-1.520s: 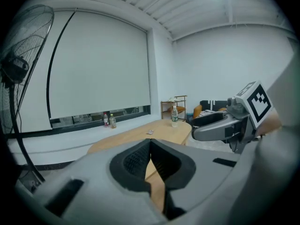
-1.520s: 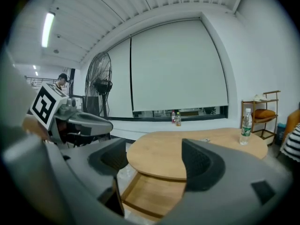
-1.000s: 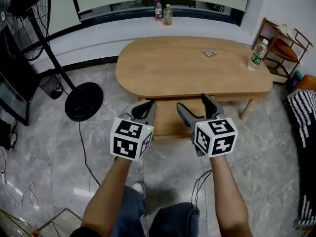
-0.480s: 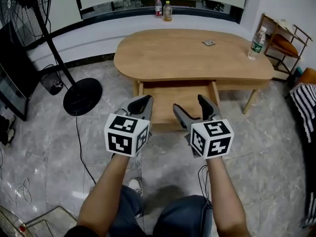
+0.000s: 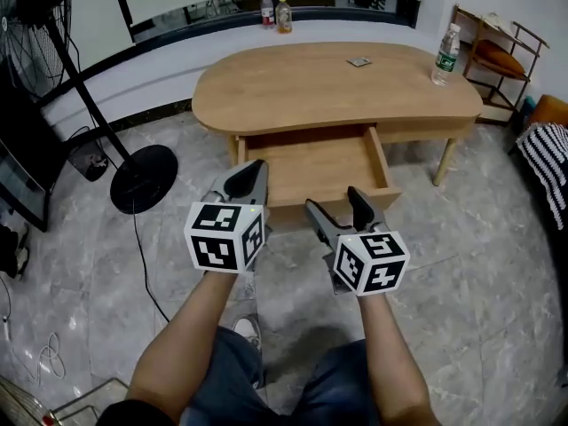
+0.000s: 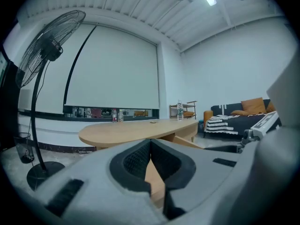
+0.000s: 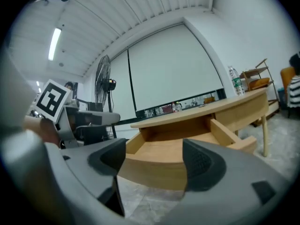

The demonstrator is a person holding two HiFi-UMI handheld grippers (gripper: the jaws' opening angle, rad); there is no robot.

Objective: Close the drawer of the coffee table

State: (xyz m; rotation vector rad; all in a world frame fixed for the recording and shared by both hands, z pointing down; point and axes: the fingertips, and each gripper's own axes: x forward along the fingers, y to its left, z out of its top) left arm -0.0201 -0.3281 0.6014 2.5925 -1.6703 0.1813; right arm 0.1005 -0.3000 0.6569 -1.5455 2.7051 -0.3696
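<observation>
The coffee table (image 5: 337,87) stands on the grey stone floor (image 5: 461,273), and its drawer (image 5: 311,162) is pulled well out from under the oval tabletop toward the person. The drawer is a shallow wooden box with low side walls, and only its bare wooden bottom shows inside. The left tool (image 5: 248,174) is held in front of the drawer's left front corner with its jaws clenched together; the left gripper view shows the pads meeting at their tips with nothing gripped, and only a sliver of the drawer's wood is seen behind them. The right tool (image 5: 335,201) is released, its jaws standing wide apart just before the drawer's front panel; in the right gripper view that panel fills the gap between the pads, but whether either pad touches it cannot be told. On the tabletop, near its right end, a clear plastic bottle (image 5: 446,54) with a green label stands upright, and a small flat packet (image 5: 358,61) lies near the far edge. Two more bottles (image 5: 275,11) stand side by side on the window ledge (image 5: 133,56) behind the table. A standing fan (image 5: 142,176) rests on its round black base left of the table.
</observation>
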